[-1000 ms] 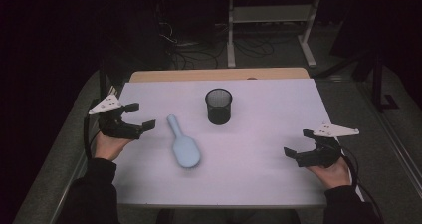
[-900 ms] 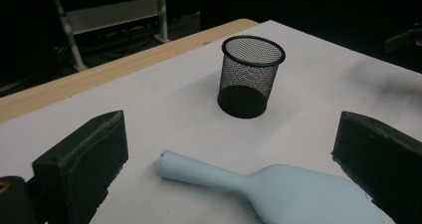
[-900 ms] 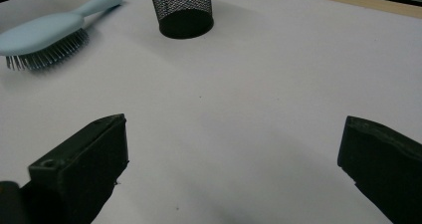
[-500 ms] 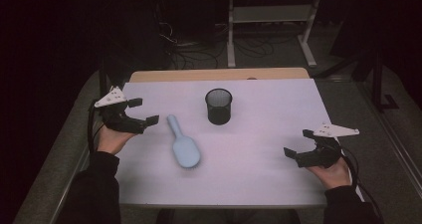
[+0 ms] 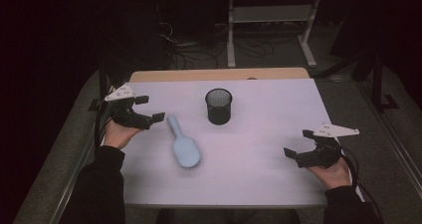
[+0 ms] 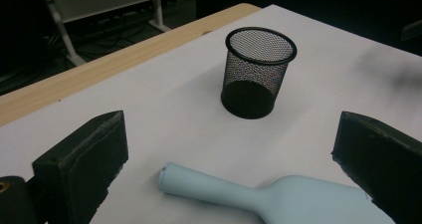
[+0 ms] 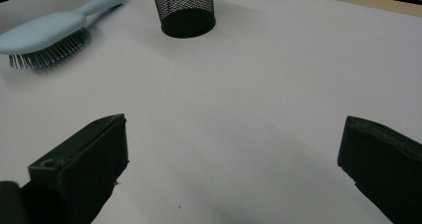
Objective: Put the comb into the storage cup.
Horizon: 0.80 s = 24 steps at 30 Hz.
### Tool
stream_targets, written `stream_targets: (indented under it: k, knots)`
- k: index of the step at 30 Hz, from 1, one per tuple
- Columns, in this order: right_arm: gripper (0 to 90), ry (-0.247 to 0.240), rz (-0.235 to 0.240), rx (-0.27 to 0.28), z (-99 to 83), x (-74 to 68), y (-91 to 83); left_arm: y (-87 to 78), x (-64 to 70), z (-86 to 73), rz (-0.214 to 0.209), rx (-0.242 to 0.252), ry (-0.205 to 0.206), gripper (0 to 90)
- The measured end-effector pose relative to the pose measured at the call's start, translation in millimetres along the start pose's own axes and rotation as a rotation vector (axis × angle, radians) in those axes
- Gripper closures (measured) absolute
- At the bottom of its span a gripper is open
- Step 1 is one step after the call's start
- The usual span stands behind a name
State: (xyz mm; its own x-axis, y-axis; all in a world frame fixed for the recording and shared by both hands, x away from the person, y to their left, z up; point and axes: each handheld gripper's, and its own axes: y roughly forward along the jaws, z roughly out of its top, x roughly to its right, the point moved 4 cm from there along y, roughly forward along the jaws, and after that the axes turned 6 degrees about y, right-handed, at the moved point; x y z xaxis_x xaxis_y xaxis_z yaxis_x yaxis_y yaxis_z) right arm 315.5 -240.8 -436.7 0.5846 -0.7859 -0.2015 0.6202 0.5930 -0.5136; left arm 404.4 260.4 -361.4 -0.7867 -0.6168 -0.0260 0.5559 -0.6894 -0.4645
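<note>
Left claw (image 5: 148, 108) is hanging over the left edge of the counter (image 5: 259, 174), jaws spread wide, gripping nothing. In the left gripper view the handle tip of the light blue hairbrush (image 6: 278, 196) is lying between the two jaws, low on the counter and a bit ahead, not touching either one. The brush is lying flat just to the right of that claw, handle pointing away from the person, its head nearer the front edge; in the right gripper view its bristles are facing down onto the surface. The black mesh cup (image 5: 218, 106) is standing upright beyond the brush, near the middle of the far half, mouth open upward, apart from the brush. Right claw (image 5: 297, 143) is sitting at the near right corner, jaws also wide and holding nothing, well apart from brush and cup. Cables are trailing off both claws. A wooden strip is showing along the far edge.
</note>
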Motion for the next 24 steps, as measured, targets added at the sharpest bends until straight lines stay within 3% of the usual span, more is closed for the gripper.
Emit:
stream_targets:
  k: [11,24]
  knots:
    - [0.0,-0.001,0.005,-0.002,-0.4,-0.3,0.5,8.1,-7.3,1.0,0.005,0.002,-0.011,1.3]
    - [0.0,-0.003,0.006,-0.007,-0.9,-0.6,0.8,33.5,-8.7,0.3,-0.018,-0.059,0.01,4.1]
